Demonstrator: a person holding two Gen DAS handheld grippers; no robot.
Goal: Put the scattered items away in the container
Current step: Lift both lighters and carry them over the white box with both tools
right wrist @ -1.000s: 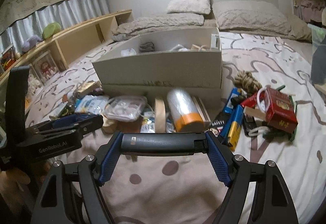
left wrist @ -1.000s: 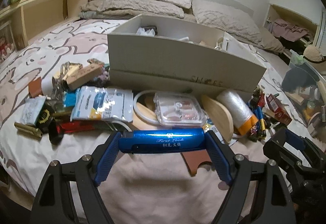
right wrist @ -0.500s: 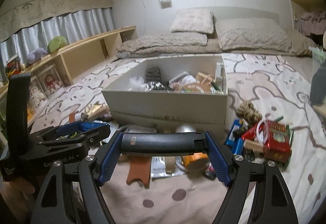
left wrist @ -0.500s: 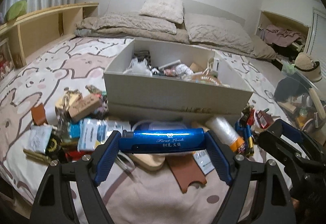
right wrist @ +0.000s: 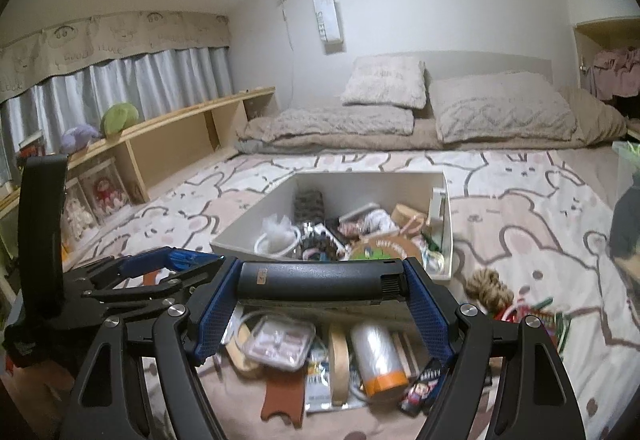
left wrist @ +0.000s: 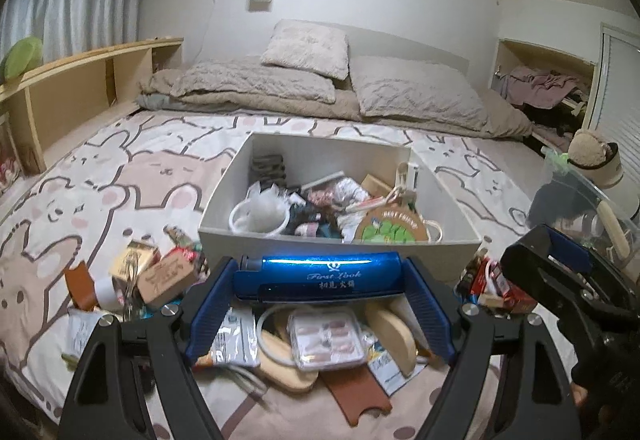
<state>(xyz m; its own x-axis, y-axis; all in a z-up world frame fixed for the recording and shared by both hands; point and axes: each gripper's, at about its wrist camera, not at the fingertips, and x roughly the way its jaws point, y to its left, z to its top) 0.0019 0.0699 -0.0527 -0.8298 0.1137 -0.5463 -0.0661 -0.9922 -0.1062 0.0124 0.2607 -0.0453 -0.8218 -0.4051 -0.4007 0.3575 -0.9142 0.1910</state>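
Observation:
A white box (left wrist: 280, 244) holding several items stands on the bed; it also shows in the right wrist view (right wrist: 447, 224). My left gripper (left wrist: 318, 278) is shut on a shiny blue bar-shaped case (left wrist: 320, 274), held level above the pile, just short of the box's near wall. My right gripper (right wrist: 320, 280) is shut on a black bar-shaped case (right wrist: 320, 278), held likewise near the box's front wall. Scattered items lie in front of the box: a clear plastic case (left wrist: 326, 336), a wrapped roll with an orange end (right wrist: 376, 360), a brown leather piece (left wrist: 356, 396).
A wooden stamp block (left wrist: 166, 278) and packets lie left of the box. A rope knot (right wrist: 490, 286) and a red box (left wrist: 508, 288) lie to its right. Pillows (left wrist: 416, 96) are at the bed's head, a wooden shelf (left wrist: 80, 80) along the left.
Both grippers have risen with their cases, so I now look down into the box; a second ago I only saw its front wall. Both stay shut.

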